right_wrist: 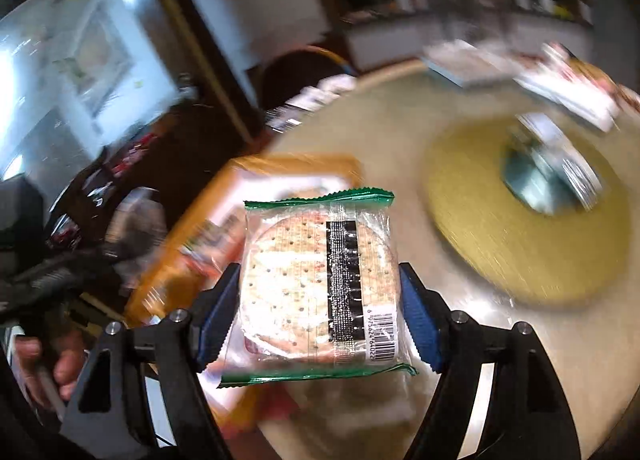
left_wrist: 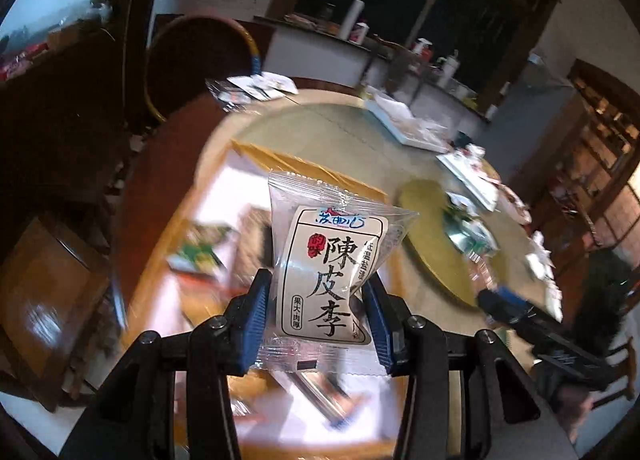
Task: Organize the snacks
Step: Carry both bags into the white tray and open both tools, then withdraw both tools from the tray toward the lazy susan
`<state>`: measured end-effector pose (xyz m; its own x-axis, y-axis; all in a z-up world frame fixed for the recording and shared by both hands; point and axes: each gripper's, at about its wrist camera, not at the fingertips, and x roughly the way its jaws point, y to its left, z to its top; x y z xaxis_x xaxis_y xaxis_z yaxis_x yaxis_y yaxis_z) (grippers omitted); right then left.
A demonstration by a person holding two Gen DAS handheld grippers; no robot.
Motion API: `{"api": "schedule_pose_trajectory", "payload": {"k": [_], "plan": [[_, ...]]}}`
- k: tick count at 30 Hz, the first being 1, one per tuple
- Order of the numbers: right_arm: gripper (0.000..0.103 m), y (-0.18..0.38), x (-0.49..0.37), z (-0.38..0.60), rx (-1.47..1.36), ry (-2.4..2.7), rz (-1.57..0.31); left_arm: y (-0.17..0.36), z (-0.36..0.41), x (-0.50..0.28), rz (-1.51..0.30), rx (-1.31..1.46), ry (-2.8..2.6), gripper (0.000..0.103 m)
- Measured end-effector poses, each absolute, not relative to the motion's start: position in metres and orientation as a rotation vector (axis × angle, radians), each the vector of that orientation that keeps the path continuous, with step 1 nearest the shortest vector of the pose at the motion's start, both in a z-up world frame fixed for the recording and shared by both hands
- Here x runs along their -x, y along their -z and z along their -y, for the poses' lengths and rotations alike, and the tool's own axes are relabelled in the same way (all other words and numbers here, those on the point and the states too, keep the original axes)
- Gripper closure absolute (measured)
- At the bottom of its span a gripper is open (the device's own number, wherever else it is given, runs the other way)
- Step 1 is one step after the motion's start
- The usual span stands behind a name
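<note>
My left gripper (left_wrist: 316, 318) is shut on a clear plum-snack packet (left_wrist: 328, 260) with a cream label and black characters; the blue pads (left_wrist: 256, 314) pinch its waist. My right gripper (right_wrist: 318, 318) is shut on a round-cracker packet (right_wrist: 316, 284) with green sealed edges and a black label strip, held flat above the table. Below both lies an orange-rimmed box (left_wrist: 304, 166) (right_wrist: 224, 188) with several blurred snack packets inside. The right gripper also shows blurred at the right of the left wrist view, and a hand (right_wrist: 60, 364) holds the left one in the right wrist view.
A round wooden table (left_wrist: 320, 120) carries a yellow turntable disc (left_wrist: 432, 228) (right_wrist: 520, 248) with items at its centre. Papers and packets (left_wrist: 404, 120) lie at the table's far side. A dark chair (left_wrist: 200, 56) stands behind, a cluttered counter (left_wrist: 360, 40) farther back.
</note>
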<state>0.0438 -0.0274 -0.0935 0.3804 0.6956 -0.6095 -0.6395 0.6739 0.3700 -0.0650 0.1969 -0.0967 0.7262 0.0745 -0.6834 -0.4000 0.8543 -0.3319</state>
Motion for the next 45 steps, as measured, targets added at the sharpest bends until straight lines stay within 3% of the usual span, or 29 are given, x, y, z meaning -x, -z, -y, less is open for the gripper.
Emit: {"api": "schedule_pose_trajectory", "payload": {"k": [8, 16, 18, 20, 25, 35, 45], "plan": [[0.027, 0.099, -0.103, -0.097, 0.02, -0.923, -0.896, 0.132, -0.257, 0.004, -0.863, 0.481, -0.3, 0.057], [0.026, 0.141, -0.14, -0.134, -0.012, -0.913, -1.033, 0.147, -0.264, -0.011, -0.922, 0.479, -0.313, 0.056], [0.025, 0.142, -0.146, -0.134, -0.049, -0.902, -1.055, 0.147, -0.267, -0.013, -0.924, 0.499, -0.306, 0.053], [0.025, 0.142, -0.149, -0.131, -0.089, -0.902, -1.073, 0.146, -0.269, -0.013, -0.919, 0.516, -0.284, 0.036], [0.023, 0.119, -0.142, -0.1, -0.217, -0.961, -1.027, 0.125, -0.258, 0.004, -0.8, 0.497, -0.271, 0.022], [0.023, 0.079, -0.092, 0.041, -0.307, -0.907, -0.761, 0.086, -0.143, 0.036, -0.653, 0.42, -0.187, 0.021], [0.023, 0.101, -0.161, 0.172, -0.469, -0.573, -0.92, 0.093, -0.055, 0.01, -0.708, 0.348, -0.099, 0.021]]}}
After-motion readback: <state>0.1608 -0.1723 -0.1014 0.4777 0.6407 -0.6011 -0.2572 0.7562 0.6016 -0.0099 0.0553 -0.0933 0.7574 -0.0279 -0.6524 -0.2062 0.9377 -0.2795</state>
